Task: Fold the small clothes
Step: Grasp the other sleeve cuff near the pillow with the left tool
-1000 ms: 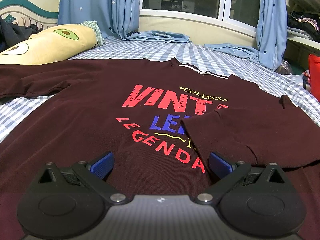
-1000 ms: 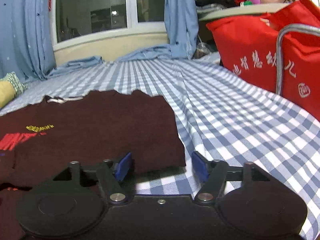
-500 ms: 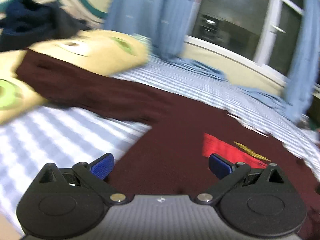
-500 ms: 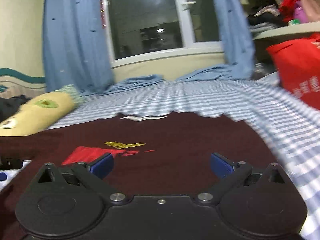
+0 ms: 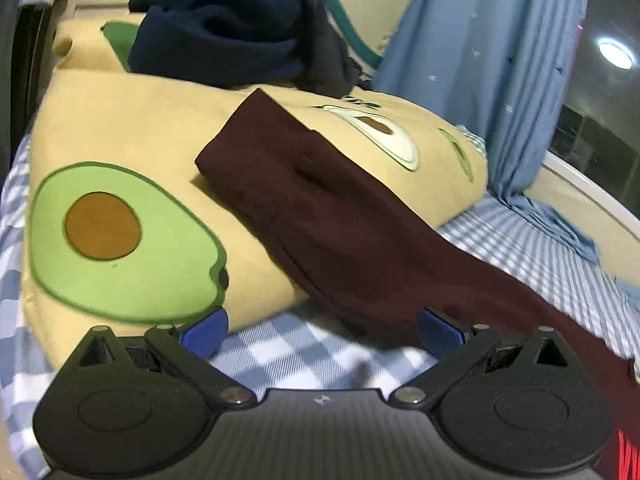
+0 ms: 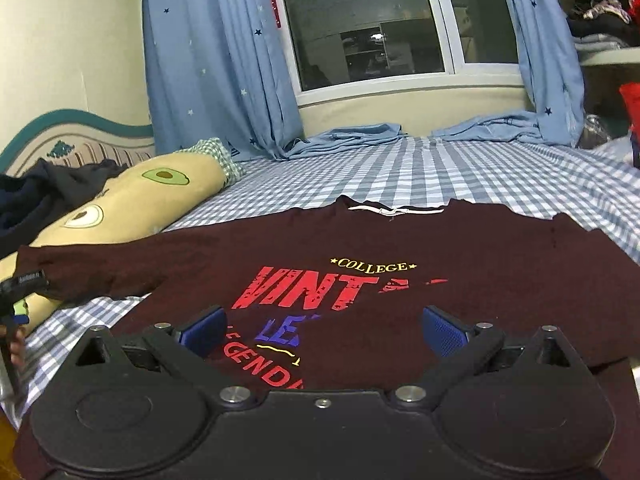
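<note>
If your left gripper (image 5: 322, 330), jaws apart like the right gripper (image 6: 322, 330), pinches the avocado pillow (image 5: 132, 184) beneath the sleeve (image 5: 320, 208), the fold snags.

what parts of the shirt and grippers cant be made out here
- Shirt hem: right wrist view, hidden behind the right gripper body.
- Printed words: right wrist view, right half covered by the folded-over sleeve.
- Left gripper: right wrist view, cut off by the left edge.
- Shirt body: left wrist view, cut off at right.
</note>
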A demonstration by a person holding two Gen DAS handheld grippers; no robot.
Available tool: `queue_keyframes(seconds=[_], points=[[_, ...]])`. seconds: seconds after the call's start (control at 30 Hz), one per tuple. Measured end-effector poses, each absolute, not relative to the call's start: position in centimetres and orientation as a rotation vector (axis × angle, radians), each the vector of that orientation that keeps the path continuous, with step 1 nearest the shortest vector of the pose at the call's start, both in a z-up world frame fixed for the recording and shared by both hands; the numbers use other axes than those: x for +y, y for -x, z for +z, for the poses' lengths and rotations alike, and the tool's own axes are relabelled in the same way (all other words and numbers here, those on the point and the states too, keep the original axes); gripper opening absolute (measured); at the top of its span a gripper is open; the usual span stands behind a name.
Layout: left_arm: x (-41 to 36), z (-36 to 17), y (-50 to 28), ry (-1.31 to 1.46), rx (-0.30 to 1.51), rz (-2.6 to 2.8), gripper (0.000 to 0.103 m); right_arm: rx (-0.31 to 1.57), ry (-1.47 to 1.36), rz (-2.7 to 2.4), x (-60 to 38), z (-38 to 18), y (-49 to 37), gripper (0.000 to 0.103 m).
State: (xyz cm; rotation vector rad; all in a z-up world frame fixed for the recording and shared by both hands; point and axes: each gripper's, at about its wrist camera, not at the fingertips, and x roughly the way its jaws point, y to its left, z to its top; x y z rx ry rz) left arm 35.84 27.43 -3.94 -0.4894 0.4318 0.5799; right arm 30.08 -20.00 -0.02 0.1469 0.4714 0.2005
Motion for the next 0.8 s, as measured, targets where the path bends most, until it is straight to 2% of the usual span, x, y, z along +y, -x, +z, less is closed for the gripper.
queue_keyframes(seconds=[0.33,0.57,0.8], points=[[27.7,-6.2,-38.5,0.582,0.468,0.608,0.102,0.502,-0.118,0.196,-19.1,-0.9,-30.8,0.102],[28.9,-6.7,-37.9,0.674,0.357,0.629,0.102,0.509,-0.085,0.198,-18.9,-1.2,-31.2,0.102],[29.2,-6.6,-38.1,0.704,0.354,0.657,0.101,0.519,-0.086,0.204,-19.0,-1.6,-31.2,0.102]])
